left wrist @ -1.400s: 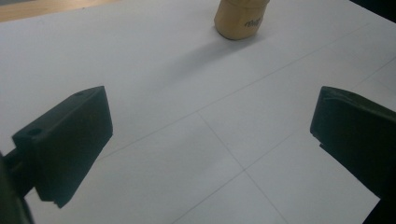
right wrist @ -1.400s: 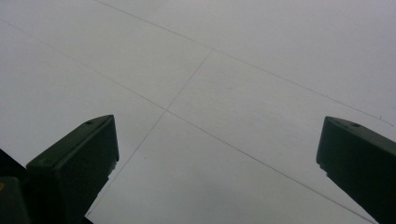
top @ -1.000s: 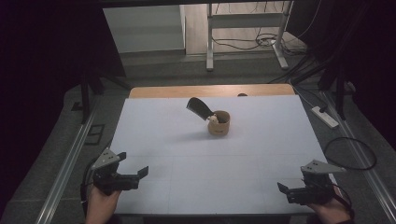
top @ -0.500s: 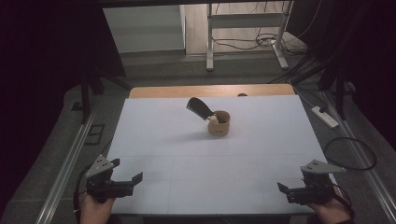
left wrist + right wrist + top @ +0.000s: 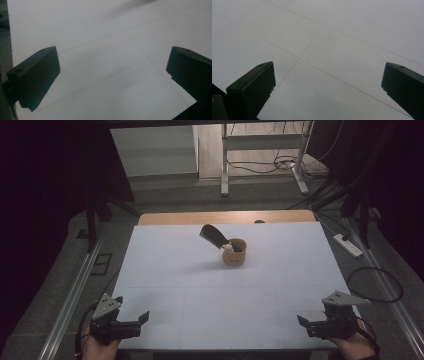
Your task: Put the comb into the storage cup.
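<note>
So here's where I'm at: my left gripper (image 5: pixel 134 319) sits at the near left corner of the white table (image 5: pixel 180 270), jaws wide apart with nothing between them, just bare tabletop under it. Moving right, the small brown cup (image 5: pixel 234 252) stands out in the middle toward the far side, with a black spatula-looking tool (image 5: pixel 213 235) leaning out of it up and to the left, plus something pale inside that I can't make out. My right gripper (image 5: pixel 309 324) is at the near right corner, jaws spread too, holding nothing. Looks to me like nothing's been grabbed yet, so basically the whole job is left. The cup is well apart from both grippers, roughly between them but much farther out.
</note>
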`<state>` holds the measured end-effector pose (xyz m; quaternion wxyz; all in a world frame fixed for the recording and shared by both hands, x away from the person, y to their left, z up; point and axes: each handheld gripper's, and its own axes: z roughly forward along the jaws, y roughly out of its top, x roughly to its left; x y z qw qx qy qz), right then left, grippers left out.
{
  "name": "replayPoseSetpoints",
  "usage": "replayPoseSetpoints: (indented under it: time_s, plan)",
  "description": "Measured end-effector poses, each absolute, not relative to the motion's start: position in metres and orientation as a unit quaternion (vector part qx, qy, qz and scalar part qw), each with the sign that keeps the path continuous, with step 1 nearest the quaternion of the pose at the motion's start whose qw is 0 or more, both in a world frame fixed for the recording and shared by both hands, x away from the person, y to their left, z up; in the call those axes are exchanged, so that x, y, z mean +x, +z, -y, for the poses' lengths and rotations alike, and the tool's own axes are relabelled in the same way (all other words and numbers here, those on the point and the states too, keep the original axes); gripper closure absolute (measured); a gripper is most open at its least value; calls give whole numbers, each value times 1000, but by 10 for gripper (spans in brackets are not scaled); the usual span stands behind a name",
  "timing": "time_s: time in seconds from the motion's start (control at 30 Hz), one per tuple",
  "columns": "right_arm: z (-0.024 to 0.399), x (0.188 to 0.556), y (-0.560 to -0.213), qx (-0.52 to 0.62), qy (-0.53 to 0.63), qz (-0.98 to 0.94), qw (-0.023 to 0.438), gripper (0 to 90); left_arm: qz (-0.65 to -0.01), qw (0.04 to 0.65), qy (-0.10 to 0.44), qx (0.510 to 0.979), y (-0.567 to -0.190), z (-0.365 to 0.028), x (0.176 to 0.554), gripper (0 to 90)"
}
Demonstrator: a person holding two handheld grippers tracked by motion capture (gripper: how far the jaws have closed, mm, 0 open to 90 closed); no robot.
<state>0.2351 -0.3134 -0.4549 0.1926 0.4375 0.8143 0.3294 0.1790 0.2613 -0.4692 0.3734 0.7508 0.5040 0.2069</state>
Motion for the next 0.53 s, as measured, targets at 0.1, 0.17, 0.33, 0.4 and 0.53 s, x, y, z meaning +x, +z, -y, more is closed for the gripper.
replayPoseSetpoints:
  time_s: [0.1,0.17,0.33,0.4,0.53]
  plan:
    - [313,235,-455,437,329,-814,193,0,-508,370,199,752,-472,-262,178,0]
    - [313,235,-455,437,329,-814,193,0,-510,369,201,751,-472,-262,176,0]
    - [313,235,-455,438,328,-815,194,0,-514,359,199,753,-472,-262,175,0]
    - [312,235,-455,436,327,-816,194,0,-514,354,196,756,-473,-262,176,0]
    - [312,236,-456,434,323,-818,194,0,-519,354,189,755,-473,-262,178,0]
